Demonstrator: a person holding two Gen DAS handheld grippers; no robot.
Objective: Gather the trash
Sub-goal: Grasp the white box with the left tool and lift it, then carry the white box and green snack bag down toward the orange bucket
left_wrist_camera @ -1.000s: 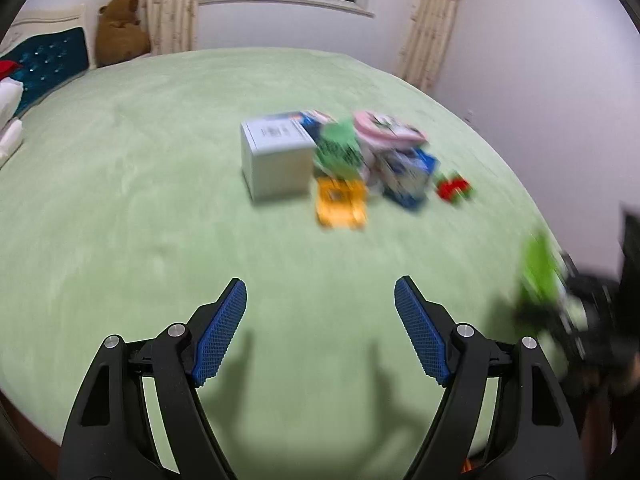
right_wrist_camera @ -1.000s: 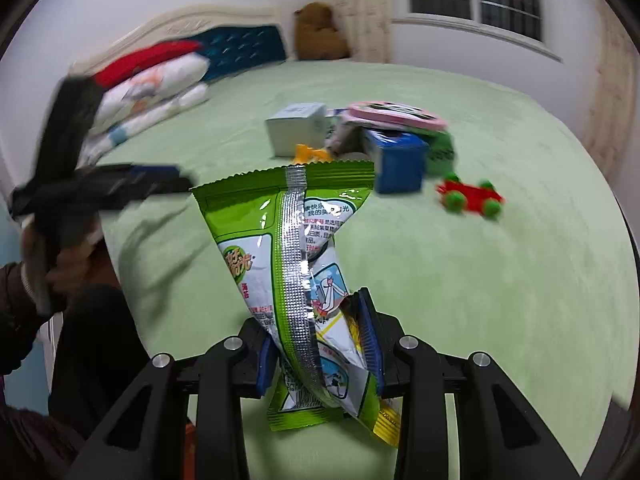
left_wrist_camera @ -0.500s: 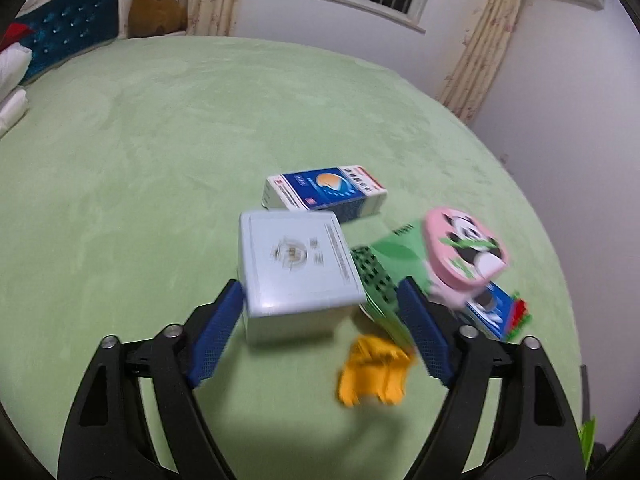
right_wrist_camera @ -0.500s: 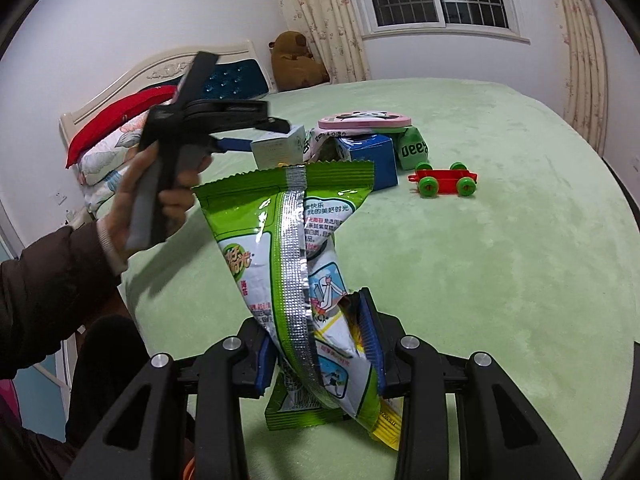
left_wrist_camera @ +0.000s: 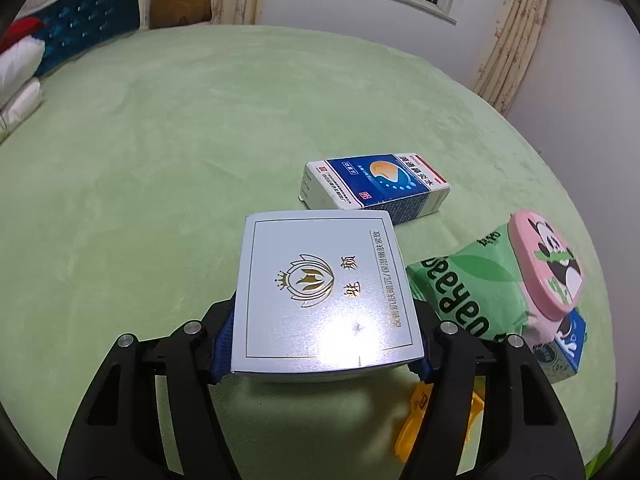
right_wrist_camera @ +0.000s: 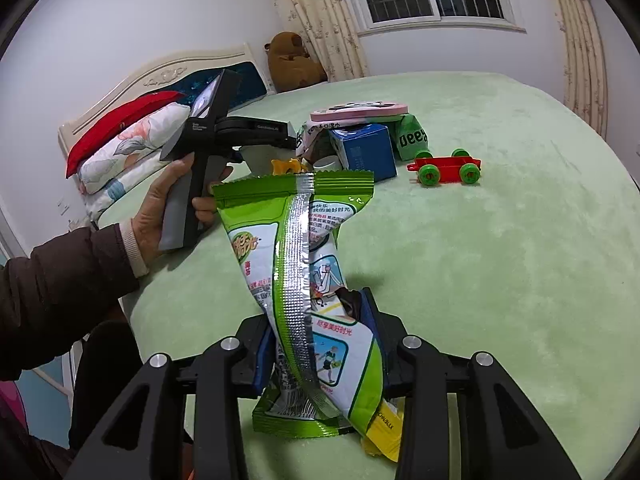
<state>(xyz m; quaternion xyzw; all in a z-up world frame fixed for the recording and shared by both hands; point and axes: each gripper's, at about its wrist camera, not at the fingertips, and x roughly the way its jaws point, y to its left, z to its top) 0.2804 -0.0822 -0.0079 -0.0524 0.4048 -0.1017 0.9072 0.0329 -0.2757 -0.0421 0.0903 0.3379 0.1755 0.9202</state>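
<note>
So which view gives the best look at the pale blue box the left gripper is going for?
The left wrist view: the pale blue box fills the centre, its gold-printed top fully readable, sitting between the left gripper pads. In the right wrist view only a sliver of it shows, behind the left gripper and snack bag.

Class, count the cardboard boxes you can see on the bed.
3: a pale box between the left gripper fingers, a blue-and-white box behind it, and a blue box under the pink tin. Others may be hidden.
</note>
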